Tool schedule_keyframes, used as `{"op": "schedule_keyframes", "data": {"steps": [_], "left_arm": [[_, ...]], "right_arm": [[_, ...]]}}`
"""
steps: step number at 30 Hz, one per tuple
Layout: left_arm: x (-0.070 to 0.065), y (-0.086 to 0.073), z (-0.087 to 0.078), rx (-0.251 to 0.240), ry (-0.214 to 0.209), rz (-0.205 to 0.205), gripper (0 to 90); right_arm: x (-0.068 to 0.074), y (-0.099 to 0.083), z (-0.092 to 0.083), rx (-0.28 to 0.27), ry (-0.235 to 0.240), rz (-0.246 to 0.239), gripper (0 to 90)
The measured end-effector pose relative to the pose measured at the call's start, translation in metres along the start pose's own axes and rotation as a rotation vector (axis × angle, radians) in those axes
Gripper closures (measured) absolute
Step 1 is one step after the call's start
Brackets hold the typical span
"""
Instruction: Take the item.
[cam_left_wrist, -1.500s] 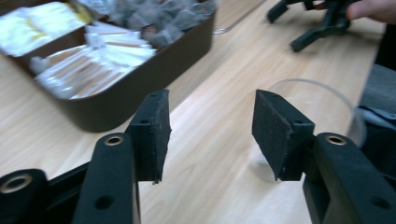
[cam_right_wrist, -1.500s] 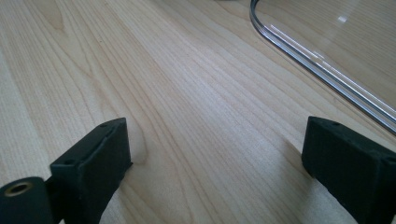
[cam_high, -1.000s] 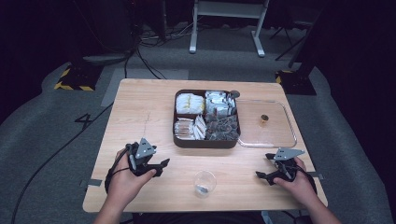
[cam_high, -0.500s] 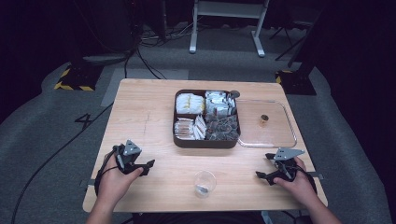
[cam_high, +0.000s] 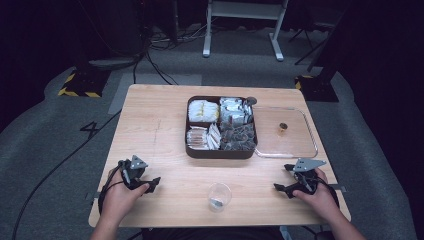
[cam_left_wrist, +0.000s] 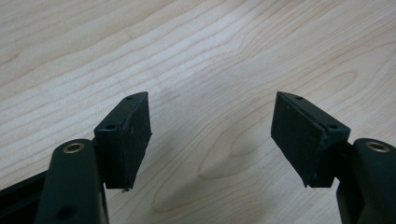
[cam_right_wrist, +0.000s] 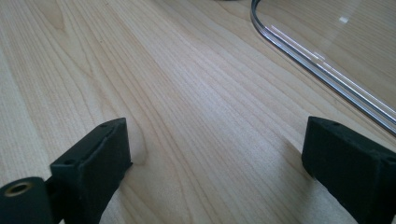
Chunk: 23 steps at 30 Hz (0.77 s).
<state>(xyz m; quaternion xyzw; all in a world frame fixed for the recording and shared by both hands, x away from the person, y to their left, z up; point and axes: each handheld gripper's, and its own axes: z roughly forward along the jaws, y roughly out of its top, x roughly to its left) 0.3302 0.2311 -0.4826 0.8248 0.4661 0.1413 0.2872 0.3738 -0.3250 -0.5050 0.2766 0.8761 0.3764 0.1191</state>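
Observation:
My left gripper (cam_high: 145, 180) rests low on the wooden table (cam_high: 155, 120) near the front left, held by a hand. Its jaws stand wide open (cam_left_wrist: 212, 98) over bare wood with nothing between them. At the front right, my right gripper (cam_high: 284, 177) is also open (cam_right_wrist: 217, 123) and empty, pointing left along the table. A clear plastic cup (cam_high: 219, 196) with something small and dark at its bottom stands between the two grippers near the front edge.
A dark compartment tray (cam_high: 220, 154) holding several packets sits at the table's centre. A clear lid (cam_high: 295, 142) with a small brown knob (cam_high: 283, 127) lies flat to its right; the lid's rim (cam_right_wrist: 327, 70) runs just ahead of my right gripper.
My left gripper has drawn back to the left, away from the cup, and come to rest. The right gripper has stayed where it was.

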Motion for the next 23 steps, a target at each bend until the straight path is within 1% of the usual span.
{"op": "schedule_keyframes", "data": {"steps": [2,4,5,7,10,11,12,13,14,15,23], "left_arm": [[0.0,-0.002,0.003,0.019,0.008,0.0,27.4],[0.0,-0.002,0.006,0.033,0.026,0.018,26.5],[0.0,-0.003,0.007,0.031,0.03,0.015,26.1],[0.0,-0.004,0.009,0.018,0.014,0.0,23.3],[0.001,-0.005,0.01,0.001,0.02,-0.005,20.5],[0.002,-0.006,0.013,-0.017,0.023,-0.013,13.0],[0.002,-0.007,0.015,-0.038,0.03,-0.013,13.0],[0.002,-0.009,0.019,-0.067,0.029,-0.018,3.6],[0.002,-0.009,0.022,-0.08,0.029,-0.017,3.6],[0.002,-0.009,0.022,-0.08,0.031,-0.014,1.3],[0.001,-0.009,0.022,-0.081,0.031,-0.016,1.3]], "right_arm": [[0.0,0.0,0.0,0.0,0.0,0.0,8.0],[0.0,0.0,0.0,0.0,0.0,0.0,8.0],[0.0,0.0,0.0,0.0,0.0,0.0,8.0],[0.0,0.0,0.0,0.0,0.0,0.0,8.0],[0.0,0.0,0.0,0.0,0.001,0.0,8.0],[0.0,0.0,0.0,0.0,0.001,0.0,8.0],[0.0,0.0,0.0,0.0,0.001,0.0,8.0],[0.0,0.0,0.0,0.0,0.001,0.0,8.0],[0.0,0.0,0.0,0.0,0.001,0.0,8.0],[0.0,0.0,0.0,0.0,0.0,0.0,7.9],[0.0,0.0,0.0,0.0,0.0,-0.001,7.9]]}}
